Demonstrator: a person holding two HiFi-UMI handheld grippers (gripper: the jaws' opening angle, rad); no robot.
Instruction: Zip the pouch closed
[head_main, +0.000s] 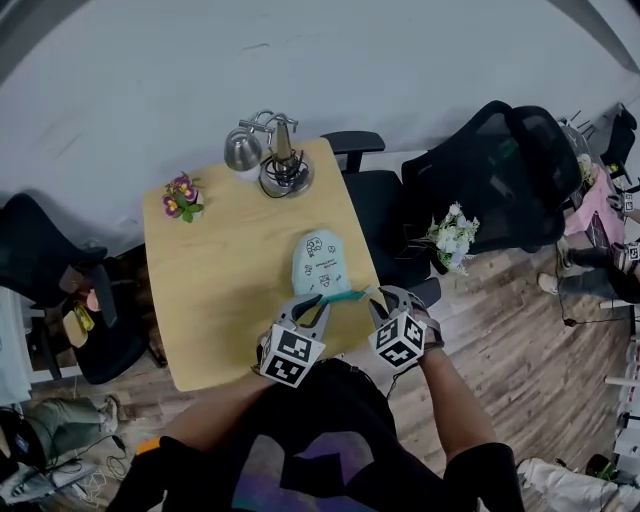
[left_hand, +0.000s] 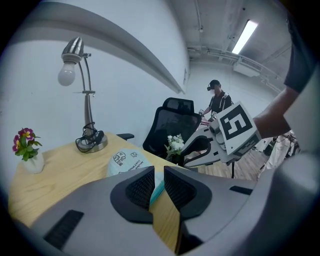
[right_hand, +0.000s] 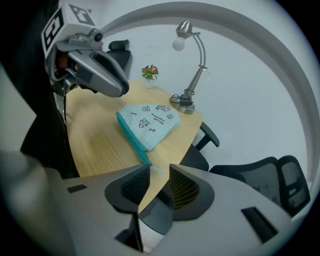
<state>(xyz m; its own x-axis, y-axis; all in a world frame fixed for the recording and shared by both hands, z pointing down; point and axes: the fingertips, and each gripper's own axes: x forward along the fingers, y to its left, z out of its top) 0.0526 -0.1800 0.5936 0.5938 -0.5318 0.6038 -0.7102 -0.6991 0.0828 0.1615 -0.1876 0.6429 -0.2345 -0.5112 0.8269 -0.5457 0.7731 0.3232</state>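
A light blue pouch (head_main: 320, 262) with small drawings lies flat on the wooden table (head_main: 220, 270), its teal zipper edge (head_main: 346, 296) facing me. The left gripper (head_main: 305, 303) sits at the zipper's left end, its jaws a narrow gap apart; in the left gripper view (left_hand: 159, 182) a bit of the teal edge (left_hand: 158, 190) shows in that gap. The right gripper (head_main: 390, 297) is at the zipper's right end near the table corner. In the right gripper view (right_hand: 160, 182) its jaws stand apart with nothing between them, and the zipper's pale end (right_hand: 155, 169) lies just beyond them.
A silver desk lamp (head_main: 272, 155) stands at the table's far edge, and a small vase of flowers (head_main: 183, 197) at its far left. Black office chairs (head_main: 495, 175) and white flowers (head_main: 450, 235) stand right of the table. Another chair (head_main: 50, 265) is on the left.
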